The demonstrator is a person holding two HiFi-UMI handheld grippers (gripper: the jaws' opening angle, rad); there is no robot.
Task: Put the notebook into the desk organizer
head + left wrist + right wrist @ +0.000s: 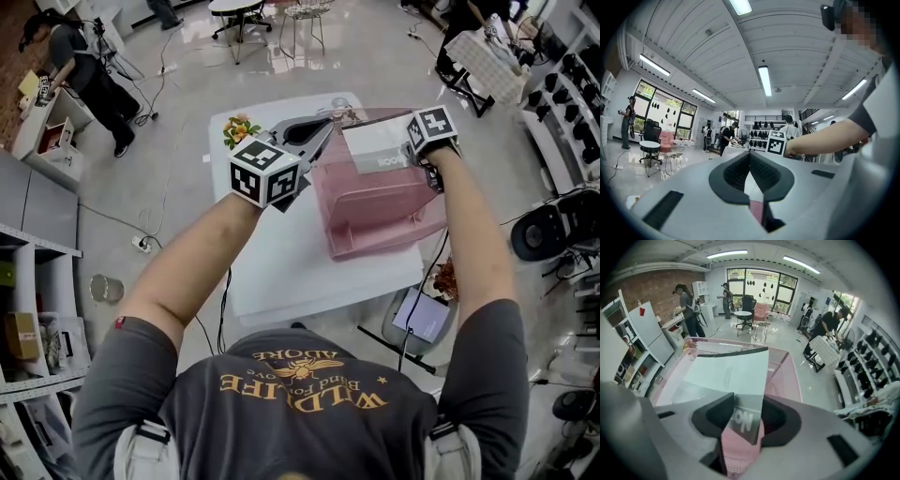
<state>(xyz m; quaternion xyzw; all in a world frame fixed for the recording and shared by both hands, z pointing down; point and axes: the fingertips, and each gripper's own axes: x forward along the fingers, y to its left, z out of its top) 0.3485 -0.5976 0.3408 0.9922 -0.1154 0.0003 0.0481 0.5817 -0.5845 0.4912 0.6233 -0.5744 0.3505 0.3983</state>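
Note:
A pink mesh desk organizer (375, 214) lies on the white table (281, 272). The white and grey notebook (375, 142) hangs tilted over its far end, with its far edge against the mesh. In the right gripper view the notebook (731, 376) runs out from between the jaws over the organizer (785, 376). My right gripper (745, 414) is open: a gap shows beside the notebook's grey edge, and the pads do not press on it. In the head view the right gripper (415, 155) is at the notebook's right edge. My left gripper (326, 124) is shut on nothing and points up beside the organizer's left rim; in its own view its (750, 157) pads meet at the tips.
A small bunch of flowers (241, 128) sits at the table's far left corner. A tablet-like device (422, 314) lies on the floor at the right, with a black fan (544, 230) beyond it. Shelving (28, 281) lines the left, and a person (84, 70) stands at the back left.

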